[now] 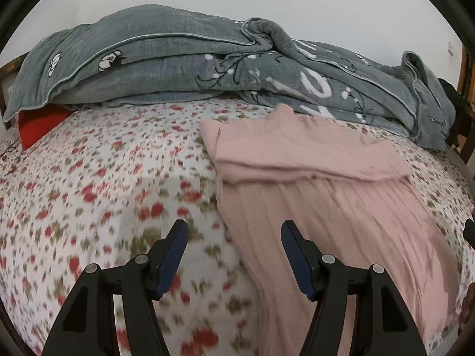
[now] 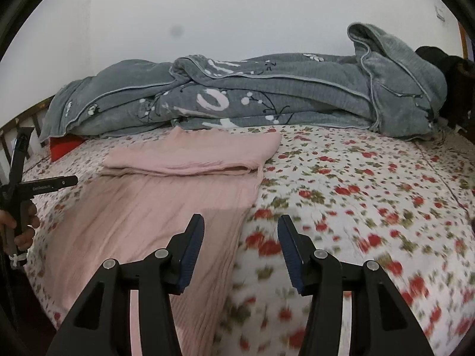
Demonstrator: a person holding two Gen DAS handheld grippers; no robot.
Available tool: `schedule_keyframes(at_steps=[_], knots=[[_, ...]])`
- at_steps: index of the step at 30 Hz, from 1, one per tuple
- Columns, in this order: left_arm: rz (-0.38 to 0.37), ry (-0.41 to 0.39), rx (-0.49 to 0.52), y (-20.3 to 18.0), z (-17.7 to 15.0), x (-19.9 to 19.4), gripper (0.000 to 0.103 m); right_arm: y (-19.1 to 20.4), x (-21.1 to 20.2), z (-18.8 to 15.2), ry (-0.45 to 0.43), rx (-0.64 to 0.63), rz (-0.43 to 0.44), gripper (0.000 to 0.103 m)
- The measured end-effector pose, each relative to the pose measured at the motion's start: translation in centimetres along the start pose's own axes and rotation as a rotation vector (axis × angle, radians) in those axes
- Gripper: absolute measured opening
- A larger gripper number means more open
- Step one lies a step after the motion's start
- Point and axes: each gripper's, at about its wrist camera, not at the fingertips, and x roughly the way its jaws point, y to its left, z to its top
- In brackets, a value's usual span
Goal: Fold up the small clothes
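Note:
A pink ribbed knit garment (image 1: pixel 311 195) lies flat on the floral bedsheet (image 1: pixel 104 178), its far part folded over into a thick band (image 1: pixel 297 151). My left gripper (image 1: pixel 234 231) is open and empty, hovering over the garment's left edge near its lower end. In the right wrist view the same garment (image 2: pixel 154 207) lies left of centre with its folded band (image 2: pixel 193 157) beyond. My right gripper (image 2: pixel 241 225) is open and empty over the garment's right edge. The left gripper's body and the hand holding it show at the far left (image 2: pixel 17 195).
A rumpled grey quilt (image 1: pixel 207 62) with white and black print is piled along the far side of the bed against a white wall, also in the right wrist view (image 2: pixel 267 95). A red cloth (image 1: pixel 38 124) pokes out under its left end. A wooden bed frame (image 1: pixel 463 112) stands at the right.

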Motion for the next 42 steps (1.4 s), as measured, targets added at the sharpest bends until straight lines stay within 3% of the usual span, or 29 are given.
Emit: schedule_keyframes(at_steps=[4,10,26,37,40,42], knots=[[-0.03,0.023,-0.006,-0.2,-2.3,-1.6,0.063,0.6,-2.3,-1.7,0.002,0.002,-0.034,0.051],[-0.069,0.057,-0.007,-0.6,-5.8,-3.4,0.063,1.2,-3.8,-4.1,0.07,0.029,0.009,0.051],[-0.096,0.133,0.01,-1.8,-14.1,-7.0,0.063,4.4,-7.0,-11.2,0.111,-0.005,0.07,0.051],[-0.106,0.146,-0.015,-3.6,-14.8,-5.6,0.063,4.6,-4.4,-10.8,0.118,0.059,0.055,0.051],[-0.089,0.138,-0.014,-4.1,-14.7,-5.4,0.063,5.3,-3.8,-10.9,0.11,0.039,0.015,0.051],[-0.077,0.136,-0.011,-4.2,-14.6,-5.3,0.057,5.8,-3.3,-11.0,0.123,0.023,0.003,0.047]])
